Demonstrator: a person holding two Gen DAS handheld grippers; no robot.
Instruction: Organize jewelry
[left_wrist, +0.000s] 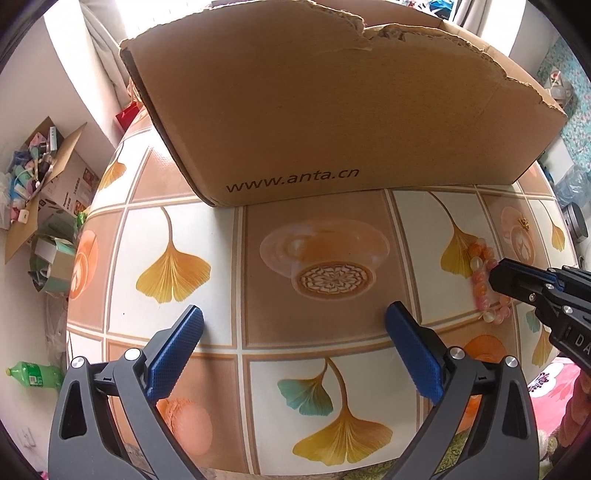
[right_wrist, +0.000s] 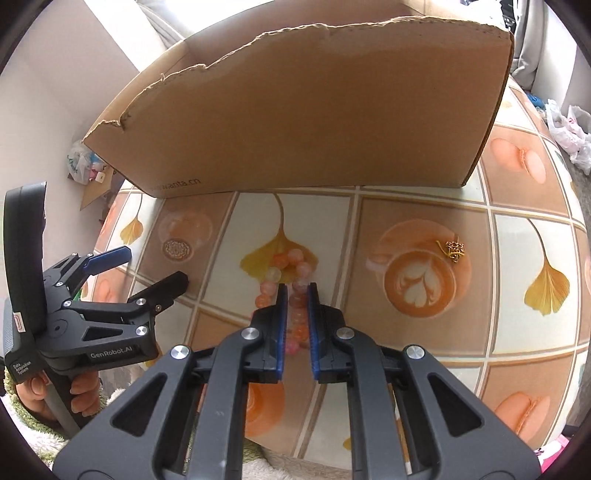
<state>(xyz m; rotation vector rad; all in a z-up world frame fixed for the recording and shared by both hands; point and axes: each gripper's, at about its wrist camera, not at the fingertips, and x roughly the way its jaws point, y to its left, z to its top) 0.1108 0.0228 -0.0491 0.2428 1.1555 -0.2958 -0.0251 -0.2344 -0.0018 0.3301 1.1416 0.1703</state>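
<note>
Two jaws of the right gripper (right_wrist: 297, 291) are closed narrowly around the bracelet (right_wrist: 291, 271) at frame centre, the left gripper (left_wrist: 293, 323) is held wide and empty, so a lift toward the box (right_wrist: 314, 110) beyond is judged next.

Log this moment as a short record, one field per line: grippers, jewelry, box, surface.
left gripper: open, over bare tablecloth, holding nothing
right gripper: fingers narrowed around one side of the bracelet, grip not certain
bracelet: pink-orange beads, lying on the tablecloth
gold charm: on the tablecloth, right of the bracelet, untouched
box: cardboard, torn rim, behind both pieces
tablecloth: ginkgo-leaf and coffee print
</note>
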